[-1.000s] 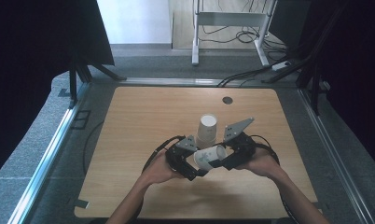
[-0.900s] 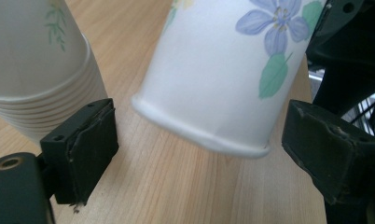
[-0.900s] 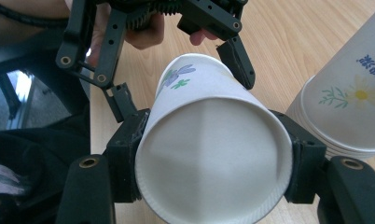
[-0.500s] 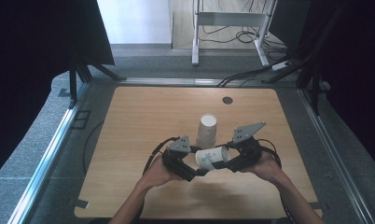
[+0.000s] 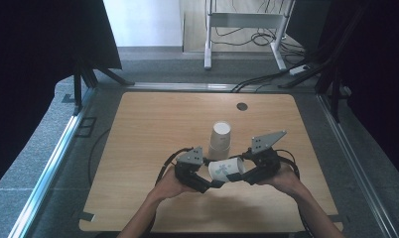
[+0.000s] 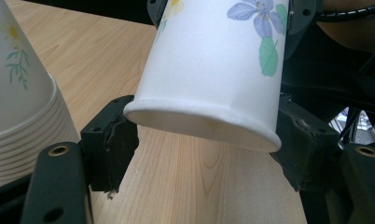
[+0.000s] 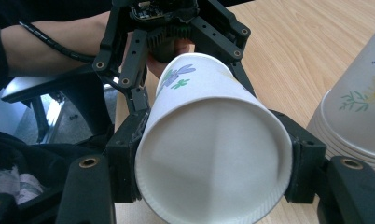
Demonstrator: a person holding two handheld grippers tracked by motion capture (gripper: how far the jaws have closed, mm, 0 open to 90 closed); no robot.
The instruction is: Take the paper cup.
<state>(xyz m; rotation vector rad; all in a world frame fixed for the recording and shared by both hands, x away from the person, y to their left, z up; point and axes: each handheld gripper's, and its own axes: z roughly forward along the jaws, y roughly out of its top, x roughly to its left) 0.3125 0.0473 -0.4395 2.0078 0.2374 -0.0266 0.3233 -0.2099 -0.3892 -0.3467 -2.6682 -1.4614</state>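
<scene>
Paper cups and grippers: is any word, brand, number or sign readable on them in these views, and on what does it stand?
No readable text.
Held paper cup: printed flowers and leaves, no lettering.
Stack of cups: flower print, no words.
Left gripper and right gripper: plain black jaws, no label legible.
Table: bare wood, no markings.

Lab/recording setup: bare wood table (image 5: 153, 129) w/ black curtains (image 5: 43, 44), floor cables (image 5: 267, 82), metal frame (image 5: 242, 20).
</scene>
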